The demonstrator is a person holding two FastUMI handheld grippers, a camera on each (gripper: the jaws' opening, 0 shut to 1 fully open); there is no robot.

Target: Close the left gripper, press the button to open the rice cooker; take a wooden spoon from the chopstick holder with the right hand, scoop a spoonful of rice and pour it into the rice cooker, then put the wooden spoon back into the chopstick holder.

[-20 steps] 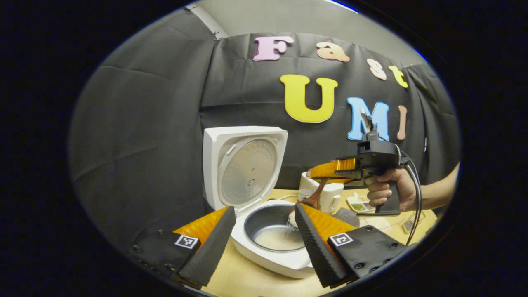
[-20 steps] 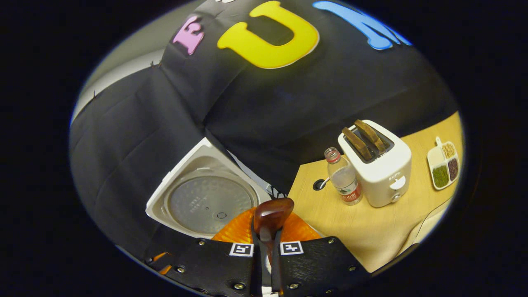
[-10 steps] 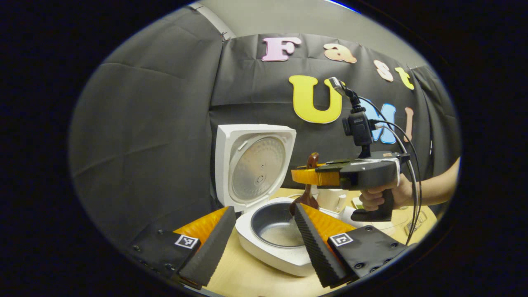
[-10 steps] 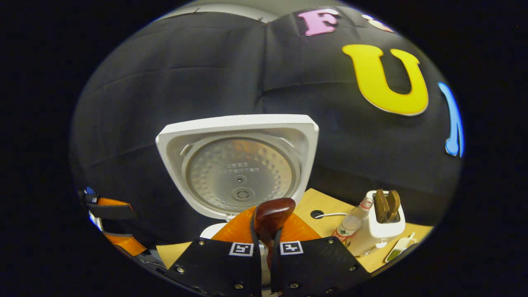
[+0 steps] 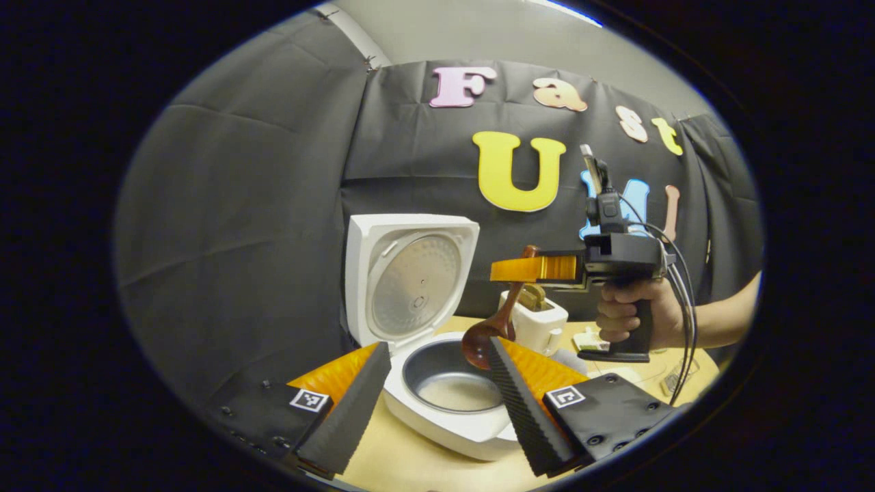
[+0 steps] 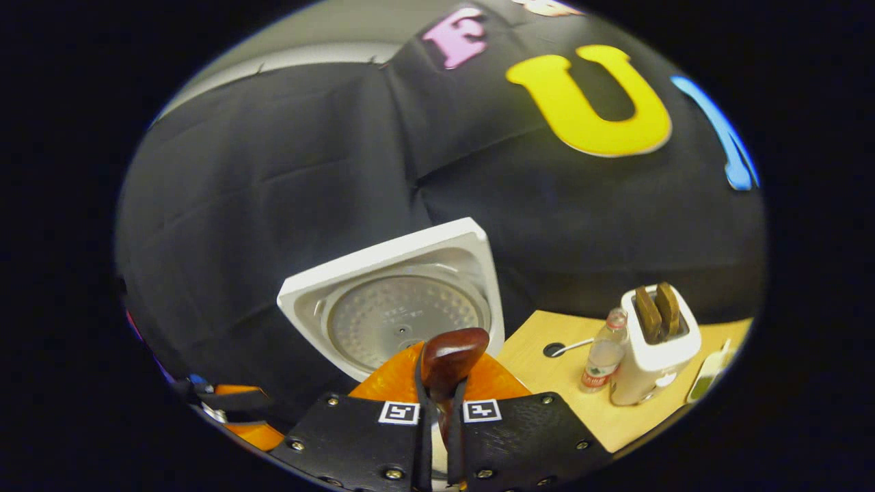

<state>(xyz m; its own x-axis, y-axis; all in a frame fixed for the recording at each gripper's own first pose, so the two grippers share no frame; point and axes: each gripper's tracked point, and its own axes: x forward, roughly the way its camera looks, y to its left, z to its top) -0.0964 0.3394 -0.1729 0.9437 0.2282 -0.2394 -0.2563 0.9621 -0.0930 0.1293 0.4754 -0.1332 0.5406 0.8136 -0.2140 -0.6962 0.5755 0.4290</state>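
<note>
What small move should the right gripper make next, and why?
Probably carry the wooden spoon away toward the chopstick holder. The right gripper grips its handle, its bowl hangs over the open rice cooker, and rice already lies in the pot.

A staged recording booth: black cloth wall (image 5: 260, 205) behind a kitchen-appliance table (image 6: 567, 403).

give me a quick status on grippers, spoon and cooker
Right gripper shut on wooden spoon, bowl hanging over the pot. Left gripper open, holding nothing. Rice cooker lid up, rice in pot. Toaster off to the side.
</note>
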